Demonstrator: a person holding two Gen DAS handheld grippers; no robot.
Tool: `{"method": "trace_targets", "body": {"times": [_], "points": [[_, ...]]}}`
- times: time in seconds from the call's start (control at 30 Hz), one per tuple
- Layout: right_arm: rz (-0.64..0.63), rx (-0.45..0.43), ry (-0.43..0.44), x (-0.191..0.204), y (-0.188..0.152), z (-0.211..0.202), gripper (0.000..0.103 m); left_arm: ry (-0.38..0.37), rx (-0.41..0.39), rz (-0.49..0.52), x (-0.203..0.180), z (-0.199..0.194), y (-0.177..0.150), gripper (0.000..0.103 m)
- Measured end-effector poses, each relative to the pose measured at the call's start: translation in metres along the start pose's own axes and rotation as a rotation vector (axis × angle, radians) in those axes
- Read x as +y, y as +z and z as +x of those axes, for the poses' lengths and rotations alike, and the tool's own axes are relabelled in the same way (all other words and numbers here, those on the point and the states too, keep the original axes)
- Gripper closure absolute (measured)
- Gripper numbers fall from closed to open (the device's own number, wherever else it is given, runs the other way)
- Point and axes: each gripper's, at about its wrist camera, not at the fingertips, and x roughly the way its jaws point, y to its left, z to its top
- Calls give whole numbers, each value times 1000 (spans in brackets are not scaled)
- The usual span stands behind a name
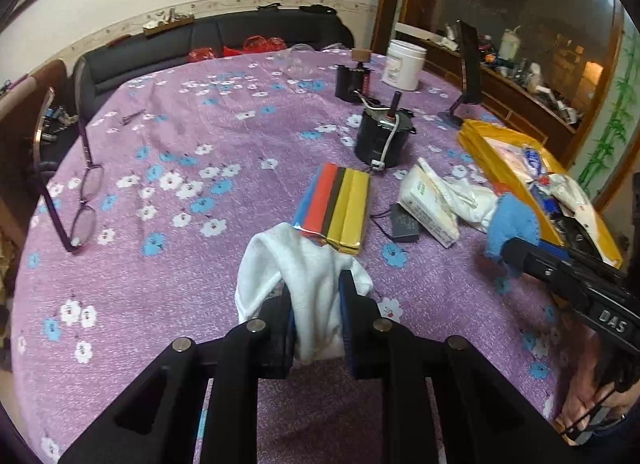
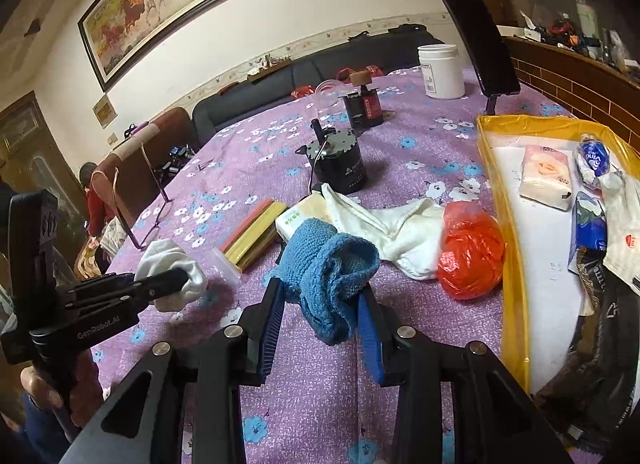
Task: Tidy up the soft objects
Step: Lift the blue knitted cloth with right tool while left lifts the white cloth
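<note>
Between the left gripper's (image 1: 318, 304) black fingers, the left wrist view shows a white fleecy cloth (image 1: 296, 264) clamped and bunched; just ahead lies one glossy striped packet (image 1: 334, 206), and off to its left one pair of purple glasses (image 1: 82, 200). From the right wrist view, the right gripper (image 2: 322, 304) is clenched on a blue knitted cloth (image 2: 326, 264); only here, ahead to its right, show one crinkled red plastic bag (image 2: 470, 250) and one limp white sock (image 2: 400, 230), beside the yellow tray (image 2: 512, 264).

Eyeglasses (image 1: 82, 200), black motor (image 1: 382, 140), white jar (image 1: 404, 64)
</note>
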Motion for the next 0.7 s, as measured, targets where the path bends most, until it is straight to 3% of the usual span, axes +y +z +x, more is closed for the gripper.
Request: {"method": "trace_targets", "body": {"times": [0.4,0.7], "points": [[4,-33,13,-10,-1,-19,64,240,-33,65,-20,2,5,85],[4,-49,13,-15,-1,-29,64,303,-60,123,-37,1,7,85]]}}
